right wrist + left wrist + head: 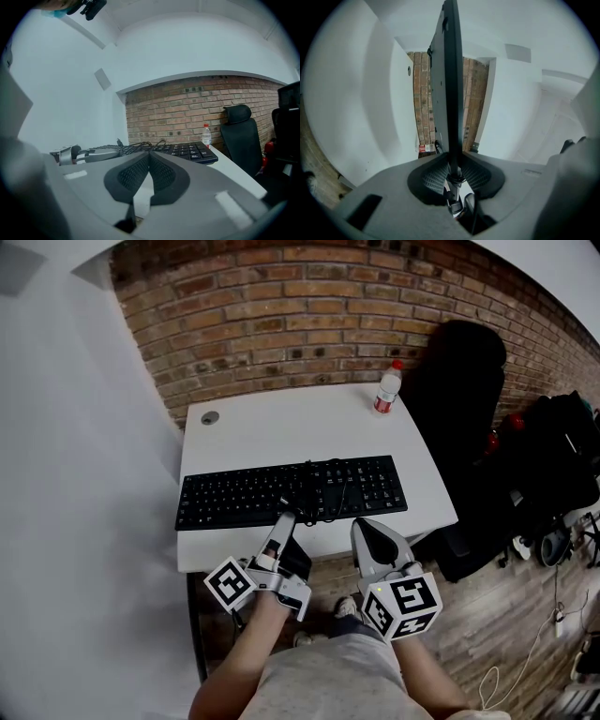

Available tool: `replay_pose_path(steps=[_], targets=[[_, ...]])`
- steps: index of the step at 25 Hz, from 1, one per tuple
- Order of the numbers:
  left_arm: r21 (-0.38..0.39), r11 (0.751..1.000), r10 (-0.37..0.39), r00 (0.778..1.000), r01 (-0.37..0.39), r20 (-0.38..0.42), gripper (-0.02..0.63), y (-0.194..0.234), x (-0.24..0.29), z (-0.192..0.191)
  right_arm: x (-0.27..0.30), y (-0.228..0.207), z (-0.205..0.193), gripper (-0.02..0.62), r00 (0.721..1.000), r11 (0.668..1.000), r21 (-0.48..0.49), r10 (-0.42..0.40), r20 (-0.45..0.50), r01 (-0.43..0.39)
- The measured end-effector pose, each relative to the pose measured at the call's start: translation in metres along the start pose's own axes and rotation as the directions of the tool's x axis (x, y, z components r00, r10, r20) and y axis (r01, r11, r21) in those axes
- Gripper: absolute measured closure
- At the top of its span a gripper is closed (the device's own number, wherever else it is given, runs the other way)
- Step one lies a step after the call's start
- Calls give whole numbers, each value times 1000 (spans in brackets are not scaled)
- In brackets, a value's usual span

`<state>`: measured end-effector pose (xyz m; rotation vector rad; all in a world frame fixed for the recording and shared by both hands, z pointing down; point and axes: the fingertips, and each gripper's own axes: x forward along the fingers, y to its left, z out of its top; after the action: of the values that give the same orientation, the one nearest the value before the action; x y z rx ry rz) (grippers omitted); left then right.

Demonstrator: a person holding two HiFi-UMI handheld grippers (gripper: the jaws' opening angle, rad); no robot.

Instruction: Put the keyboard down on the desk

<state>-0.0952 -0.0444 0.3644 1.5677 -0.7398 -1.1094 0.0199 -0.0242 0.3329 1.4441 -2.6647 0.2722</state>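
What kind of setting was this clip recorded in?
Probably an office or home workspace: a white desk, a black keyboard, a black office chair beside the desk, and a bare brick wall behind.

Small office corner: a white rectangular tabletop set against a red brick wall, with a black computer keyboard and a black padded office chair beside it.

We saw even, cool indoor light, brightest on the white desk, with dim shade beneath its front edge. Fisheye distortion bowed the brick wall. Black vignettes ringed both gripper views, whose nearest parts looked soft.
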Motion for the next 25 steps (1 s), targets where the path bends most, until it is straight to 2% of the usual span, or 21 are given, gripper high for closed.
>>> replay_pose_path(steps=[25], targets=[[-5, 998, 63, 993, -63, 98, 518, 87, 114, 41, 133, -91, -5, 586, 988, 993, 9, 118, -102, -117]])
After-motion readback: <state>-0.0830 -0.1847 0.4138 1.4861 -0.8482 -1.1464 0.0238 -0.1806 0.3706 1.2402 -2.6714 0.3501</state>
